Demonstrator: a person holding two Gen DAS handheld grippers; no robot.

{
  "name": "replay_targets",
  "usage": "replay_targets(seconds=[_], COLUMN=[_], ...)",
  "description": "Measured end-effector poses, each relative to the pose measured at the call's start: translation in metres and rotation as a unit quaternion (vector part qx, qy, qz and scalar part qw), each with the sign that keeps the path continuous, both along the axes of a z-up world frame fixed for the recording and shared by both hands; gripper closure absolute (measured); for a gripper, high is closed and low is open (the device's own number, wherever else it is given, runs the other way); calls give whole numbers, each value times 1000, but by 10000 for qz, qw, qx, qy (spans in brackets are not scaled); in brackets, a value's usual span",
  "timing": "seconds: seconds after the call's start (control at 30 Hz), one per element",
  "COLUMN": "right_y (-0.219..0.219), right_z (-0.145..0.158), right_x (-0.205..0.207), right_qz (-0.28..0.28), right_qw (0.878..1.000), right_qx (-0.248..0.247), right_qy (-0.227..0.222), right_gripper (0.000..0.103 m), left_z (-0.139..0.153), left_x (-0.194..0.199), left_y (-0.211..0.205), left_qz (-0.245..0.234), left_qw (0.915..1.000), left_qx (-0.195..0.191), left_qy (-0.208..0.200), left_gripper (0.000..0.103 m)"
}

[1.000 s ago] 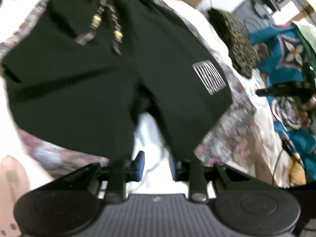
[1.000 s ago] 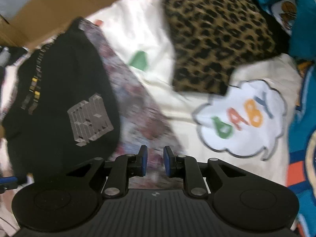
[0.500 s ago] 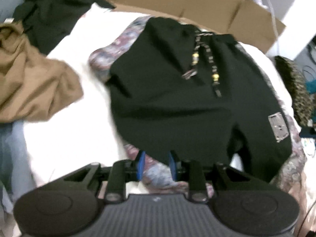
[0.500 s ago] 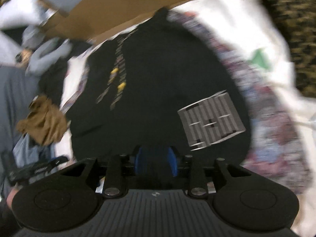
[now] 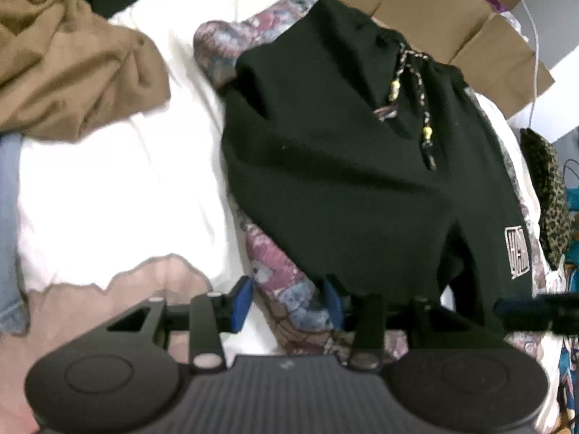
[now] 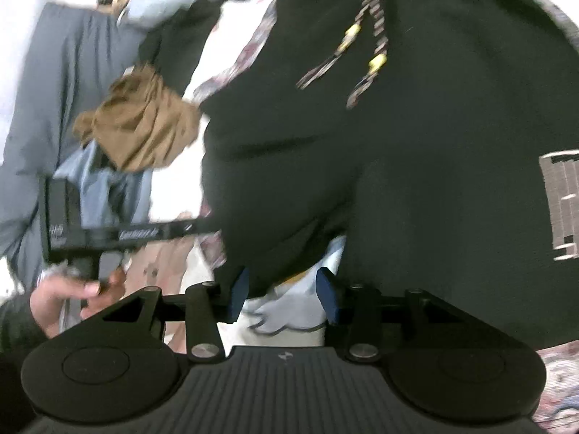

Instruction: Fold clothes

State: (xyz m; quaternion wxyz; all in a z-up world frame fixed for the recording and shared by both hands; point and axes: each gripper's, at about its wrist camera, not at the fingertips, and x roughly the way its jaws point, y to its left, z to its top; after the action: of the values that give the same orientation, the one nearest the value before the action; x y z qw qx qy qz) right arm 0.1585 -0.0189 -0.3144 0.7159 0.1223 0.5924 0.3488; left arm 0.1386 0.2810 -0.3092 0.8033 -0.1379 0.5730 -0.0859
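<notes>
Black shorts (image 5: 343, 181) with a beaded drawstring (image 5: 427, 133) and a white logo patch (image 5: 517, 253) lie flat on a floral patterned garment (image 5: 286, 289), on white bedding (image 5: 108, 188). My left gripper (image 5: 287, 302) hovers at the hem of one leg, jaws opening. Floral cloth and the hem's edge lie between the pads, unpressed. In the right wrist view the shorts (image 6: 416, 144) fill the frame. My right gripper (image 6: 283, 294) sits at the inner hem where the legs part, jaws opening, with the hem between them but not pinched. The left gripper (image 6: 119, 233), held by a hand (image 6: 72, 293), shows at the left.
A crumpled brown garment (image 5: 72, 61) lies at the left of the shorts, with denim (image 5: 7, 217) beside it. Cardboard boxes (image 5: 452, 18) stand behind the bed. A leopard-print cushion (image 5: 546, 195) sits at the right. Grey cloth (image 6: 54, 90) lies at the far left.
Both grippers swept sideways across the bed to the shorts' lower hems. The right one left the leopard cushion's side. Both pairs of jaws have widened.
</notes>
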Motion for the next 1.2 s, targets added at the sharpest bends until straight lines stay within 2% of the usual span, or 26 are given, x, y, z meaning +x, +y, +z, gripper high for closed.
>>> replay_targets(seconds=[0.07, 0.13, 0.2, 0.33, 0.47, 0.57, 0.67, 0.87, 0.93, 0.97, 1.0, 1.03, 1.1, 1.2], right_y=[14, 29, 40, 52, 63, 69, 64, 43, 39, 36, 35, 33, 28, 19], right_z=[-4, -9, -12, -11, -12, -20, -30, -39, -44, -45, -46, -47, -45, -36], right_x=[-7, -14, -16, -14, -9, -11, -13, -2, 0, 0, -1, -1, -3, -8], right_qz=[183, 343, 428, 563, 709, 796, 604, -275, -372, -389, -381, -355, -285, -165], right_qw=[9998, 9994, 9990, 9975, 9971, 9968, 9971, 9941, 9918, 9908, 9899, 9891, 9894, 9918], right_qx=[22, 24, -62, -136, -52, -80, 108, 727, 876, 938, 988, 1017, 995, 901], right_qy=[21, 7, -114, -395, -257, 53, 449, 751, 848, 890, 948, 1008, 1014, 890], right_gripper=[48, 40, 38, 38, 34, 34, 35, 35, 46, 63, 87, 96, 101, 102], left_z=[-2, 0, 6, 24, 43, 52, 57, 62, 62, 63, 63, 64, 63, 63], left_x=[-1, -1, -1, 1, 10, 20, 25, 21, 19, 18, 16, 14, 9, 2], left_y=[2, 2, 1, 1, -2, -11, -17, -18, -17, -16, -15, -13, -12, -13], left_qz=[27, 23, 18, 4, 29, -68, -140, -156, -135, -123, -102, -80, -68, -151], left_qw=[9999, 9997, 9996, 9984, 9960, 9945, 9936, 9932, 9933, 9934, 9935, 9936, 9942, 9952], left_qx=[-137, -226, -286, -499, -728, -800, -849, -928, -947, -940, -949, -957, -924, -825], left_qy=[46, 26, -35, -280, -516, -677, -735, -678, -650, -642, -617, -593, -552, -511], left_gripper=[64, 88, 92, 94, 95, 95, 95, 95, 95, 95, 95, 95, 96, 97])
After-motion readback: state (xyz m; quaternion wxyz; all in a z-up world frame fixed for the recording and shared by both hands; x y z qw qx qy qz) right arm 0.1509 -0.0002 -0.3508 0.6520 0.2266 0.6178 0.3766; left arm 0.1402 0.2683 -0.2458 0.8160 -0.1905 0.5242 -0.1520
